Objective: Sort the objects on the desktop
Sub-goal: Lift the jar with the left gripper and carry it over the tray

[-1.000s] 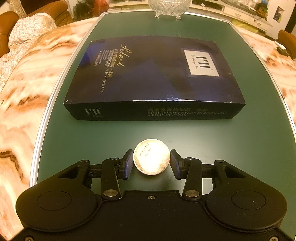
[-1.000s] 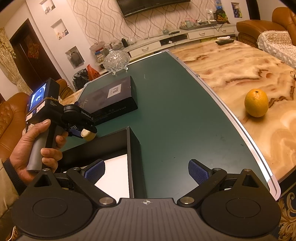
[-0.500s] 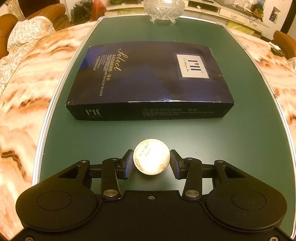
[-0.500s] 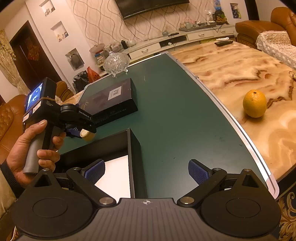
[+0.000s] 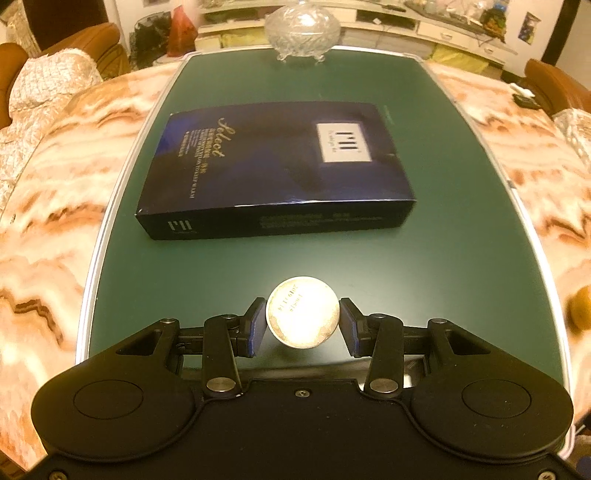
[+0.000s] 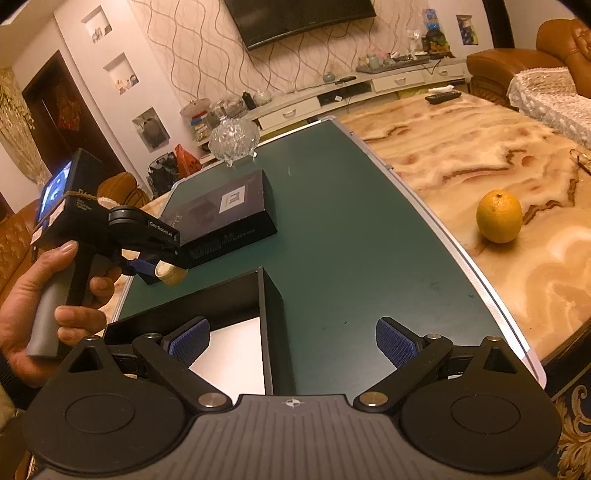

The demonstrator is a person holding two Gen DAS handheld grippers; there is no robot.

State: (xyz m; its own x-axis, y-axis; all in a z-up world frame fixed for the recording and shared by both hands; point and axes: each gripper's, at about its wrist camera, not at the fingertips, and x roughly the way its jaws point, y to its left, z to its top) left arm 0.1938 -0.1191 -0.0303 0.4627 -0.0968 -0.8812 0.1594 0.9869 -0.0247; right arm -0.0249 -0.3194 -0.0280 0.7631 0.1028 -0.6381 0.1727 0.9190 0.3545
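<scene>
Left wrist view shows the left gripper [image 5: 302, 322] clamped on a small round tin [image 5: 302, 312], its pale lid face toward the camera, held clear above the green mat [image 5: 461, 229]. Beyond it a dark blue box [image 5: 277, 173] lies flat on the mat, and a cut-glass bowl [image 5: 302, 27] stands at the mat's far edge. Marble tabletop [image 5: 48, 177] flanks the mat on both sides. From the right wrist view, the right gripper [image 6: 293, 341] hangs with jaws spread wide and nothing between them, above the corner of an open black tray [image 6: 271, 317] with a white floor. To its left a hand [image 6: 55, 321] grips the handle of the left gripper, which carries the tin beside the tray's far wall, near the blue box. An orange [image 6: 499, 216] sits on the marble off to the right, well apart from the mat.
</scene>
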